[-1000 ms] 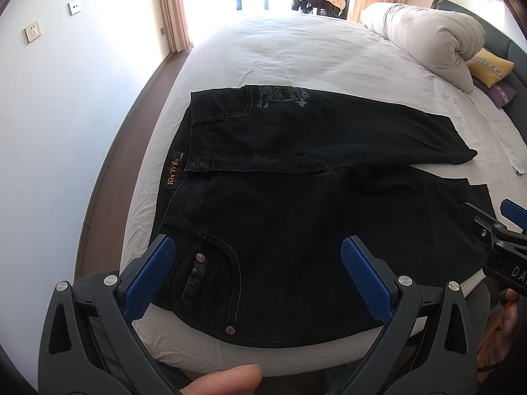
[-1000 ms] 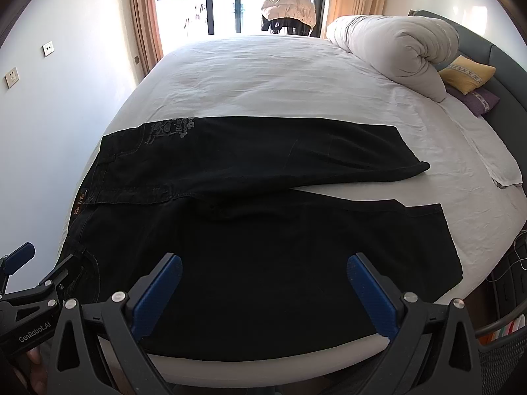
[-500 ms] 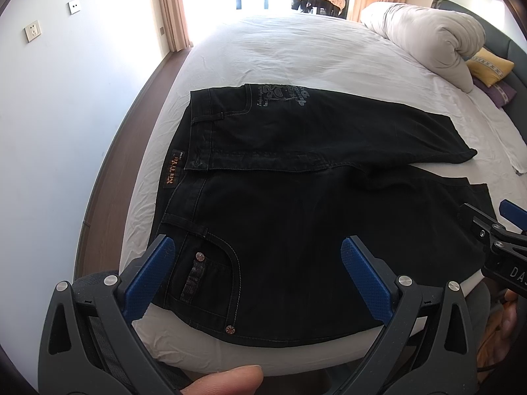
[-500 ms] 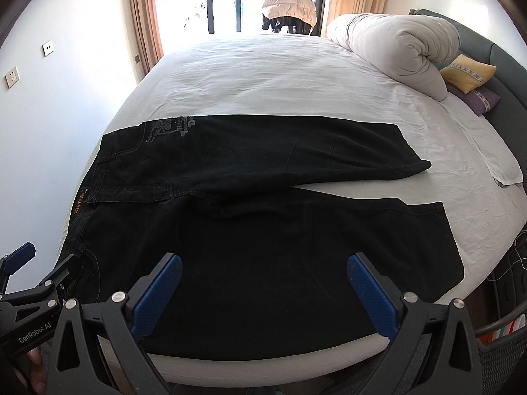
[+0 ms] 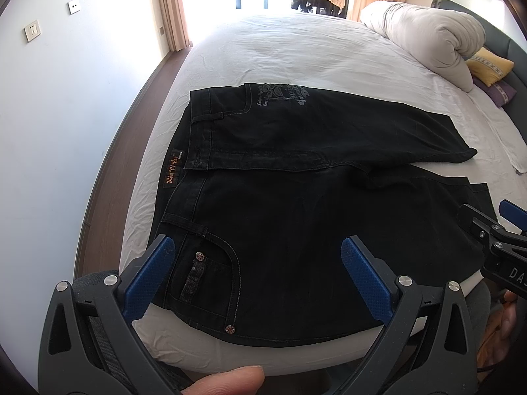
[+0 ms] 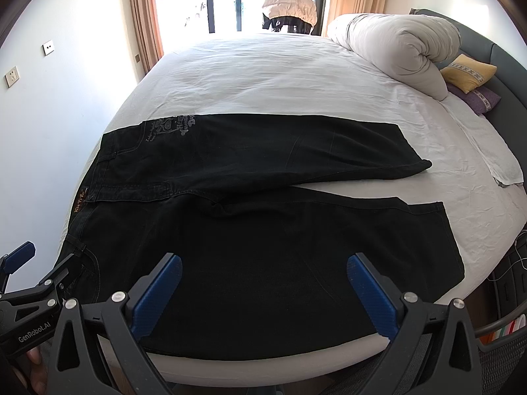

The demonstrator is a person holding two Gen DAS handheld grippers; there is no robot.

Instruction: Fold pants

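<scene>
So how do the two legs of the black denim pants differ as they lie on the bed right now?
The far leg carries a grey printed design near the waistband; the near leg shows a riveted front pocket instead. The far leg's hem stops short and looks rumpled; the near leg's hem reaches farther right and lies straight. The far leg sits mid-mattress; the near leg runs along the white bed edge. Both lie flat, unfolded.
</scene>
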